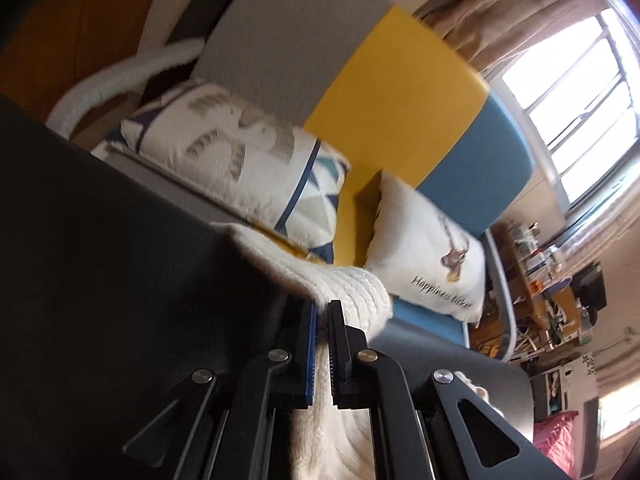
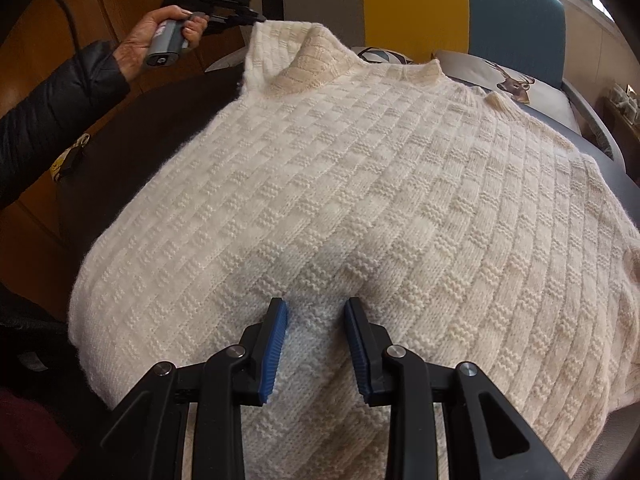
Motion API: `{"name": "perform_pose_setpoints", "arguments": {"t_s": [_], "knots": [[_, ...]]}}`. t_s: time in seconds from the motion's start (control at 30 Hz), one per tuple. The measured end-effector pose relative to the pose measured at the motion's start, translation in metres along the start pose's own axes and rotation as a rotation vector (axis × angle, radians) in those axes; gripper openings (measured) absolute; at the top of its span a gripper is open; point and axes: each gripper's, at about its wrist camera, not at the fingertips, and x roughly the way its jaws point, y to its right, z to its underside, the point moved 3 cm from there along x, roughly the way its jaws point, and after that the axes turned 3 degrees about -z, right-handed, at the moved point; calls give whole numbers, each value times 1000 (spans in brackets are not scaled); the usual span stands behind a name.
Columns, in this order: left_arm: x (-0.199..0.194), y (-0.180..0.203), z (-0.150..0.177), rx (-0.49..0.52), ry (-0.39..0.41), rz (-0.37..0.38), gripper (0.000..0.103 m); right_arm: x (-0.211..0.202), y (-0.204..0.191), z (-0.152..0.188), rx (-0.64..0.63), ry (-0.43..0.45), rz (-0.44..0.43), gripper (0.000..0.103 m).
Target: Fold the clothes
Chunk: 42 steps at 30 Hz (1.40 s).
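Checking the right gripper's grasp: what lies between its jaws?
Only the cream knit sweater. The right wrist view shows the right gripper with jaws apart and a bare patch of knit between them, not pinched.

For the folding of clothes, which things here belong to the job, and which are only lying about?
Belong to the job:
- cream knit sweater
- left tool, shut on the sweater's edge
- right tool, open over the sweater

Only lying about:
- deer pillow
- triangle-pattern pillow
- curtain
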Motion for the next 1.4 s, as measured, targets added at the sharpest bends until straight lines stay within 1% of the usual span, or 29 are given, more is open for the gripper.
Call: {"name": "perform_pose_setpoints", "arguments": {"t_s": [0.07,0.17,0.2,0.3,0.4,0.43,0.5,0.53,0.57,0.6,0.7,0.77,0.83,0.9,0.93,1.0,1.07,1.1,1.13,1.27,1.33,1.4], "knots": [[-32,-9,4,-8,50,-5,5,1,-2,-1,-8,-5,16,31],[-74,-32,19,-63,112,-36,5,2,-4,-1,-20,-10,38,31],[-85,-41,26,-84,122,-50,5,2,-5,-1,-20,-11,45,31],[-112,-71,54,-136,139,-123,5,3,-7,-1,-34,-16,66,31],[-124,-98,84,-200,79,-165,7,3,-8,-1,-41,-20,82,31],[-126,-106,95,-212,40,-157,7,3,-9,-1,-42,-20,86,31],[-133,-124,115,-233,7,-178,7,4,-10,-1,-45,-19,95,32],[-136,-131,123,-240,-11,-176,7,4,-10,-1,-47,-20,101,32],[-141,-141,130,-264,-22,-169,7,4,-11,-1,-52,-22,107,32],[-147,-151,135,-285,-29,-170,11,5,-11,-1,-55,-24,113,32],[-165,-175,142,-313,-18,-184,14,6,-12,-1,-57,-30,132,32],[-176,-191,138,-336,-8,-205,16,7,-14,-2,-59,-32,145,32],[-182,-205,130,-377,-5,-181,20,7,-15,-2,-58,-33,158,32],[-181,-220,112,-416,0,-154,22,7,-17,-2,-60,-36,170,32],[-177,-224,101,-419,-7,-141,26,8,-17,-2,-60,-38,176,32],[-167,-235,80,-457,-18,-117,27,8,-18,-2,-57,-44,186,32],[-152,-242,59,-468,-34,-82,27,9,-18,-3,-57,-50,194,32],[-146,-246,53,-490,-33,-92,27,9,-18,-4,-58,-54,197,33],[-139,-249,47,-504,-30,-86,27,9,-18,-4,-59,-60,199,33],[-110,-251,33,-505,-67,-91,27,12,-17,-6,-68,-82,203,34],[-98,-251,31,-493,-96,-110,27,13,-17,-7,-71,-89,205,35],[-88,-253,30,-502,-106,-123,27,14,-17,-9,-75,-97,210,35]]}}
